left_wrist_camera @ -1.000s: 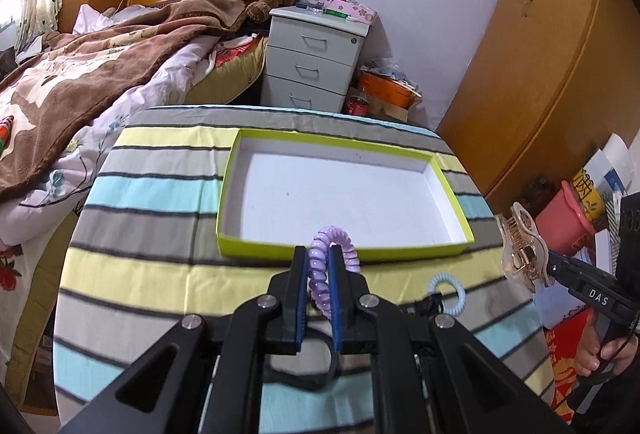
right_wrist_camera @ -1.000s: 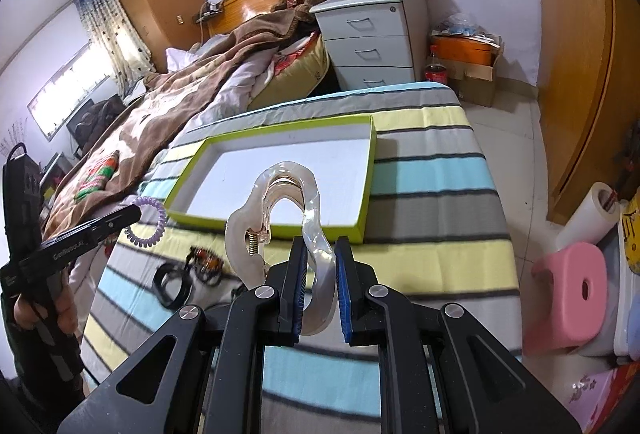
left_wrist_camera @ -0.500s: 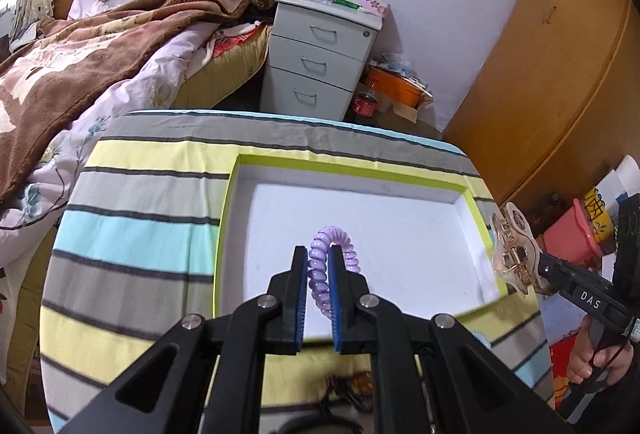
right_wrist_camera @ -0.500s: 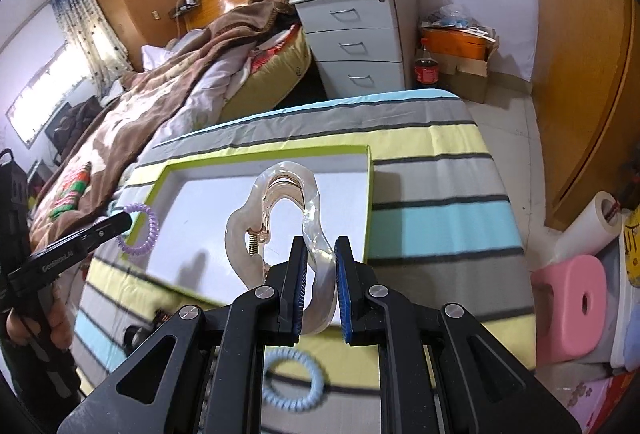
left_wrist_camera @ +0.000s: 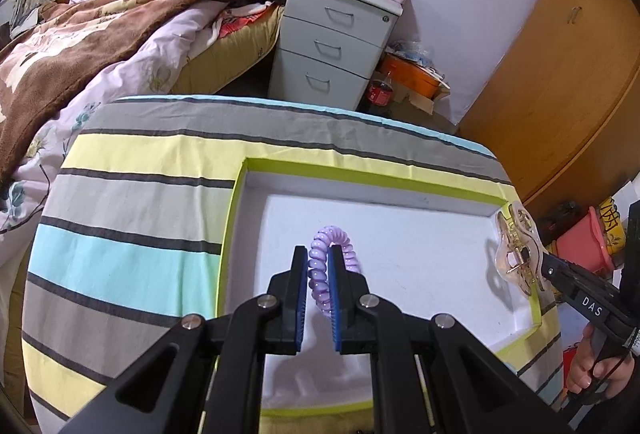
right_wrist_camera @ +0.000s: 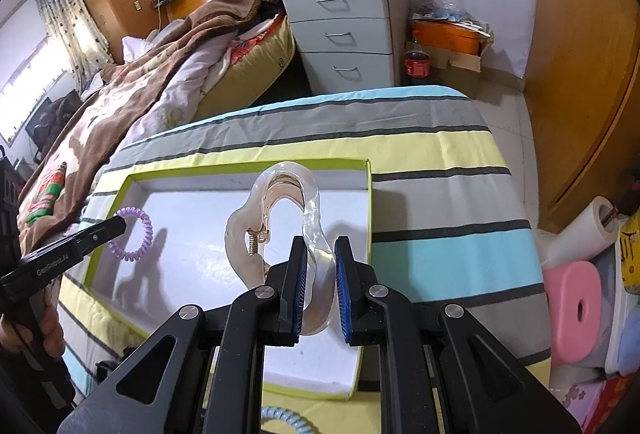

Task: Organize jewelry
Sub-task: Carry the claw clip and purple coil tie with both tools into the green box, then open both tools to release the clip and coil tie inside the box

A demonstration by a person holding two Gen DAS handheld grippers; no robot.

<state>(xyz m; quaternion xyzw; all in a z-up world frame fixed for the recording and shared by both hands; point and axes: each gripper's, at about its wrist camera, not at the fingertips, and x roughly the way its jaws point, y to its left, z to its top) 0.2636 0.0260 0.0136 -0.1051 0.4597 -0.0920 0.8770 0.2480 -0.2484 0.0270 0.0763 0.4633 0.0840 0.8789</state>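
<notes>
My left gripper is shut on a purple spiral hair tie and holds it above the left part of the lime-rimmed white tray. My right gripper is shut on a clear hair claw clip and holds it above the tray's right part. The right gripper with the claw clip shows at the tray's right edge in the left wrist view. The left gripper with the purple hair tie shows at the tray's left side in the right wrist view.
The tray lies on a striped tablecloth. A light blue spiral hair tie lies on the cloth just in front of the tray. A bed, a grey drawer unit and a pink stool stand around the table.
Both grippers have moved forward from the table's front edge to over the tray, each still holding its item.
</notes>
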